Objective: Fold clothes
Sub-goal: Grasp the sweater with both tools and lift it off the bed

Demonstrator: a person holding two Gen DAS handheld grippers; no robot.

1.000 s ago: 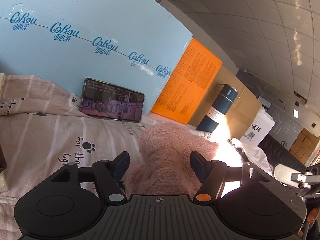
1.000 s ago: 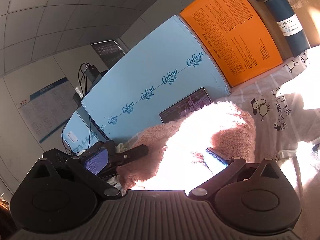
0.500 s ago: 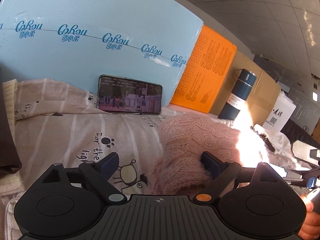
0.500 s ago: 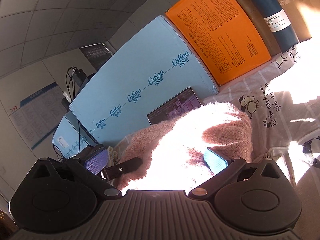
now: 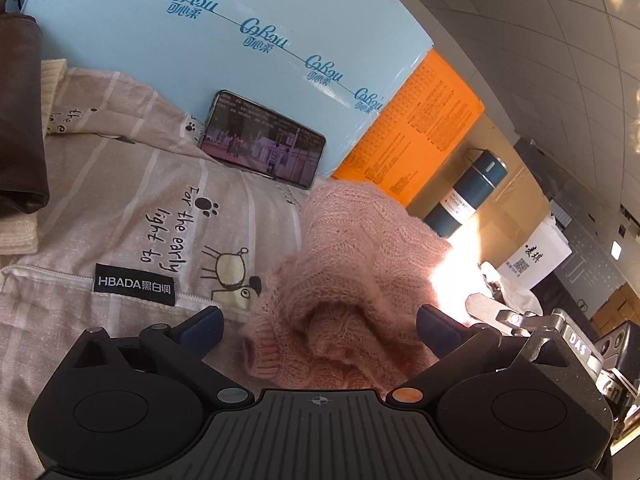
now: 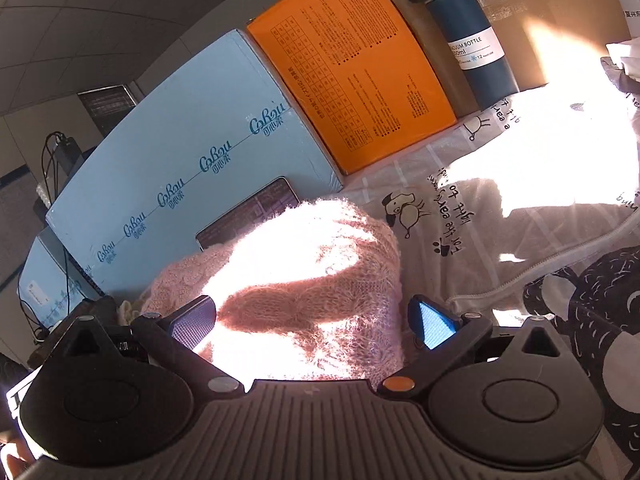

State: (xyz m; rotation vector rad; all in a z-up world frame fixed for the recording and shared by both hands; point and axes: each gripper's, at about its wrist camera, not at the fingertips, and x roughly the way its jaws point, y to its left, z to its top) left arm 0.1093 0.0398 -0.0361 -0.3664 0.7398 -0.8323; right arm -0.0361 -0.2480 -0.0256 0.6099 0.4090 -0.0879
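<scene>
A pink knitted sweater lies bunched in a heap on a beige striped printed sheet. My left gripper is open, its fingers spread to either side of the sweater's near edge, holding nothing. In the right wrist view the same sweater is half washed out by sunlight. My right gripper is open too, its blue pads wide on either side of the heap.
A phone leans against a light blue box. Beside it stand an orange box and a dark blue vacuum bottle. A brown garment lies at far left. A black-and-white fleece item lies at right.
Both grippers have opened wider around the pink sweater. The left view has shifted so more of the sheet and the HBADA label show; the right view has moved closer.
</scene>
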